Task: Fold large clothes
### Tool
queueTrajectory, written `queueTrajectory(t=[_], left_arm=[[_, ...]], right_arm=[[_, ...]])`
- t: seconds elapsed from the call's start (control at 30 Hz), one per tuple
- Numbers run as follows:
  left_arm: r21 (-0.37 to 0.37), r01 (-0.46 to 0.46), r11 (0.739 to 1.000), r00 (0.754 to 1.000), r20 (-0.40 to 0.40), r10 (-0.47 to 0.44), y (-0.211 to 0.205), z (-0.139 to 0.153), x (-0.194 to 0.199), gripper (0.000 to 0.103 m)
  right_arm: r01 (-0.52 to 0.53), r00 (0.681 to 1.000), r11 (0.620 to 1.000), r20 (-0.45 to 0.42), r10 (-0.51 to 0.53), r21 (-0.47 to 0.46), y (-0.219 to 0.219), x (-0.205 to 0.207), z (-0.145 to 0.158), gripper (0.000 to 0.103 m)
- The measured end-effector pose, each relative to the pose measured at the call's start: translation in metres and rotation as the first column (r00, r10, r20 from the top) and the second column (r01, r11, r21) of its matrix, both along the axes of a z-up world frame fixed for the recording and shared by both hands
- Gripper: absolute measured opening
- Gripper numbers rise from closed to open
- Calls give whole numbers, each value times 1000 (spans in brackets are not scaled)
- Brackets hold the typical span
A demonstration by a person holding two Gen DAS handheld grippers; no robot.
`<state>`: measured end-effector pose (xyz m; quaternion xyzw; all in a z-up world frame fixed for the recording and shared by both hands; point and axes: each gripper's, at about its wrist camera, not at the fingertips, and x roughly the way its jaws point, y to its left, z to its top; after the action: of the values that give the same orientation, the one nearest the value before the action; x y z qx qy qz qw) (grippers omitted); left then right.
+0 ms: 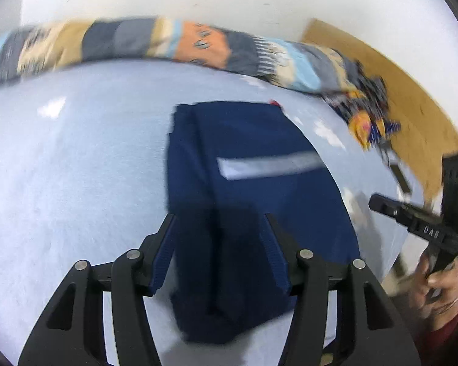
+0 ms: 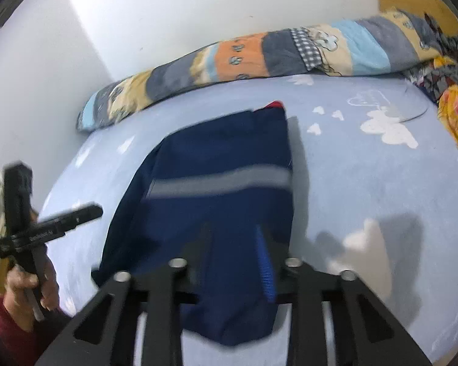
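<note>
- Lying folded on the pale blue bedsheet (image 2: 366, 183), the navy garment (image 1: 253, 183) shows a grey stripe.
- Left gripper (image 1: 219, 222) hovers spread apart above its near end.
- Right gripper (image 2: 238, 231) likewise gapes, grasping nothing.

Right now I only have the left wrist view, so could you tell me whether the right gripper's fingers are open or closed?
Observer: The right gripper has its fingers apart; the folded navy garment lies beyond them, apparently not pinched.
Operator: Thank you. What lies to the right of the garment?
Observer: Pale blue sheet with a white cloud print.
</note>
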<state>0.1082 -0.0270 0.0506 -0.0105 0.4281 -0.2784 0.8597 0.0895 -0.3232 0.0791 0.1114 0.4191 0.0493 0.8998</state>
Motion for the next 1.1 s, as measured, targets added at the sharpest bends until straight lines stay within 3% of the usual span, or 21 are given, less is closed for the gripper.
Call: queueTrajectory(t=[0.13,0.23,0.3,0.4,0.53,0.67,0.77,0.93,1.07,1.1], left_arm=[[126,105,986,991,70,-114,-49,3,-31,55],[237,146,961,984,69,-166,-80,-17,-33,55],[328,134,935,985,60,-162,-90,-37,-26,60],[388,105,916,989,52,-136,-90,-56,-21,80],[286,69,956,995,52,-87,-77,-36,-22,79],[198,17,980,984,168,-51,-62,0,-26,79],[138,-10,990,987,161,-12,-59,20,1,79],[215,-71,974,996,74,56,-79,23,80,79],[283,-93,954,993,-49,111,-93,-17,136,79],[308,-95,947,985,-112,135,-95,-37,152,81]], right_arm=[[-7,999,1000,45,7,-18,9,-52,-6,21],[-38,999,998,35,40,-44,18,-67,-17,21],[-56,998,995,-9,55,-77,24,-59,-29,21],[-80,979,990,-197,56,-117,33,-31,-78,23],[-58,984,992,-173,37,-115,35,-30,-71,27],[-13,1000,1000,-12,13,-4,21,-52,-29,27],[32,996,999,82,-30,-23,10,-50,-6,37],[83,992,996,96,-84,10,-13,4,7,42],[112,994,992,-8,-111,64,-18,52,-17,42],[118,992,989,-48,-114,87,-17,59,-26,42]])
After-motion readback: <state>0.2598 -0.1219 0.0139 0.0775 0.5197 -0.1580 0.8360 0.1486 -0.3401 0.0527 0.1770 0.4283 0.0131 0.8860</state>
